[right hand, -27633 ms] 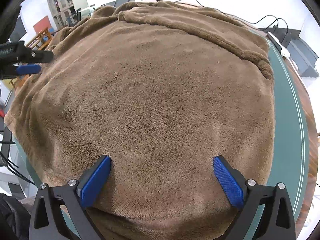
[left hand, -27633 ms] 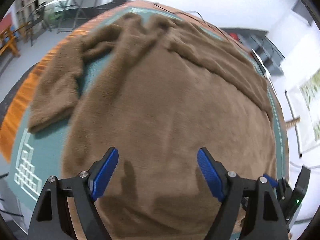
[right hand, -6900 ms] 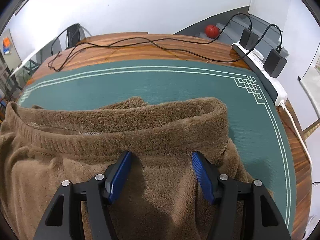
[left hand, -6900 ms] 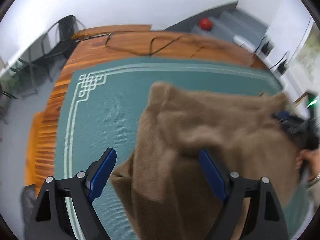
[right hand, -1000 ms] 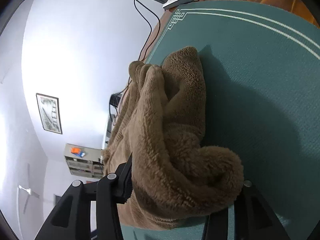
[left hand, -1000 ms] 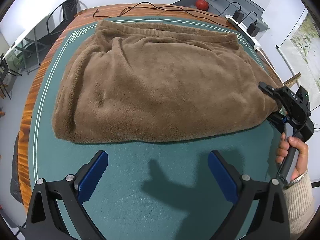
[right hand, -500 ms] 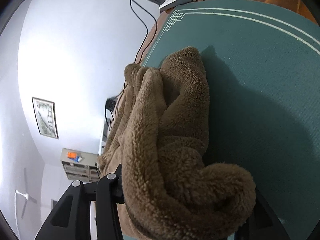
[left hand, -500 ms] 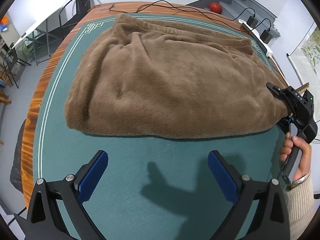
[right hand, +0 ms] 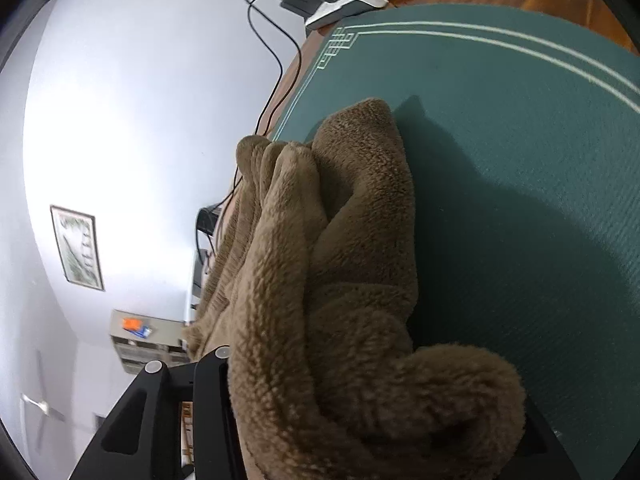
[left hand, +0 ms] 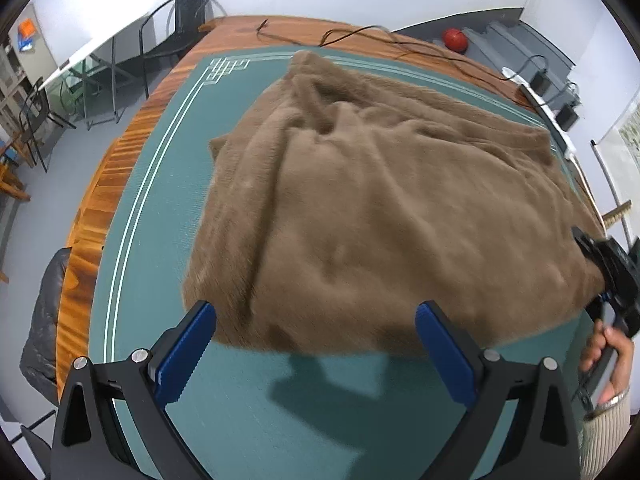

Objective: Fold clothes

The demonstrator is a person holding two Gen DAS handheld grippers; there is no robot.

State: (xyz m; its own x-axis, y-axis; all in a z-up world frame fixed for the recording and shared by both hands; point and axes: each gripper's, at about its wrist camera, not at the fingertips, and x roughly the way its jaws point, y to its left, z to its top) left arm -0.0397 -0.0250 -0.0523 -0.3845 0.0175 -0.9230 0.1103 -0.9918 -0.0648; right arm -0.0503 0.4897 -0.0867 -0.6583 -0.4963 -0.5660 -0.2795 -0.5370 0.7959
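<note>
The brown fleece garment (left hand: pixel 380 208) lies folded on the green mat (left hand: pixel 160 208). The left gripper (left hand: pixel 316 344) hovers at its near edge, fingers wide and empty. The right gripper (right hand: pixel 360 420), its fingers just closing, clamps the garment's bunched corner

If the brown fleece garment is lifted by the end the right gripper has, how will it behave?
Probably floppy: the brown fleece garment lies in soft folds and bunches thickly between the right gripper's jaws, which have just been closing on it. The free end would likely sag and drag across the green mat. Its pile looks grippy, not slippery.
</note>
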